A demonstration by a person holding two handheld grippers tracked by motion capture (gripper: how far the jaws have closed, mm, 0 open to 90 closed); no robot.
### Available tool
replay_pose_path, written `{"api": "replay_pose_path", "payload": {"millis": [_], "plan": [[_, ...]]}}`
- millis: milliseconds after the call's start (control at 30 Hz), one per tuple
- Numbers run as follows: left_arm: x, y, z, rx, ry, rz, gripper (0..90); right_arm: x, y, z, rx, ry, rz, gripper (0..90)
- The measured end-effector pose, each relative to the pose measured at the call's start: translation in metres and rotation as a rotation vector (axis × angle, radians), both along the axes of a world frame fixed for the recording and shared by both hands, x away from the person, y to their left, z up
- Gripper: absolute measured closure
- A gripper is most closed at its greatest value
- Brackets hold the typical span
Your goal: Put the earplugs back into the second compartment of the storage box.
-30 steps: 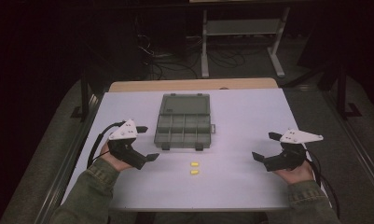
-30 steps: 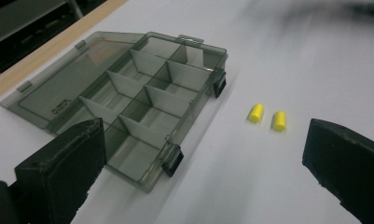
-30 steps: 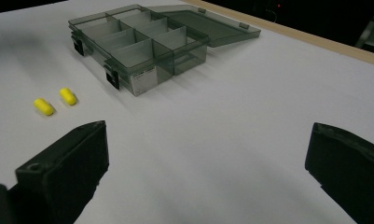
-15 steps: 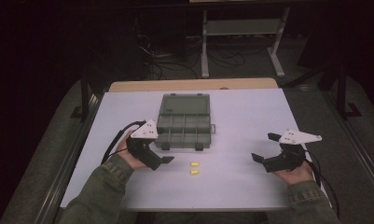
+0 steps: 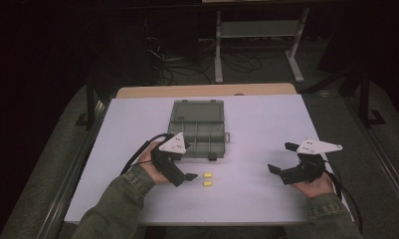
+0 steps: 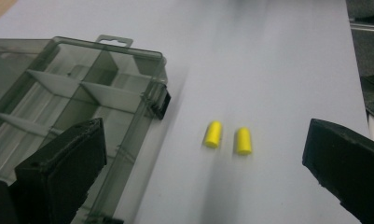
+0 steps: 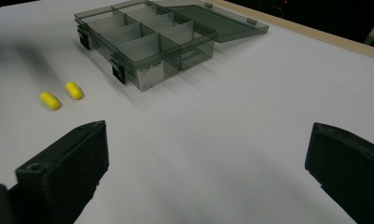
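The left gripper [image 5: 187, 177], held in the person's left hand [image 5: 149, 162], hovers low over the white bench [image 5: 266, 124] with its black jaws spread wide and nothing between them. In the left gripper view its point [image 6: 203, 158] lies between two blocky, matte black jaws with a rough foam-like face; both jaws are cut off by the frame edges.

Just ahead of those jaws lie two small yellow cylinders [image 5: 207, 179], smooth and rounded at the ends, side by side and close but apart. In the left gripper view the pair [image 6: 227, 136] is slightly blurred, each long axis running away from the camera. What they are made of is hard to tell.

Just beyond the cylinders sits a smoky grey, translucent plastic organiser box [image 5: 198, 130], rectangular, split by thin dividers into compartments, its lid folded open and flat on the far side. Black latches sit on the wall facing the cylinders. The left gripper's grey plate covers the box's near left corner from above.

Well to the right of the cylinders, the right gripper [image 5: 279, 158] rests in the right hand [image 5: 314, 184], jaws also wide apart and empty [image 7: 205, 163]. From it, the cylinders [image 7: 61, 95] lie left of the box [image 7: 147, 39].
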State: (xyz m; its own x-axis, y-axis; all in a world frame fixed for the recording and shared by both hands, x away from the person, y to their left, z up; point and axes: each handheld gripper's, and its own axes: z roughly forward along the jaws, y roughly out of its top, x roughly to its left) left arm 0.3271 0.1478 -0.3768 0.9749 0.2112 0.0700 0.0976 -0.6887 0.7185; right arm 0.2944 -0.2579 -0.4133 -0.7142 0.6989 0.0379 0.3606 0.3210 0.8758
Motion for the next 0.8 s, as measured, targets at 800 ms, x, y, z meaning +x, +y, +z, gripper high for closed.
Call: {"api": "replay_pose_path", "payload": {"millis": [800], "plan": [[0.0,-0.048,-0.03,0.128,0.076,-0.154,14.2,0.0,0.002,-0.001,-0.004,0.008,0.014,0.0]]}}
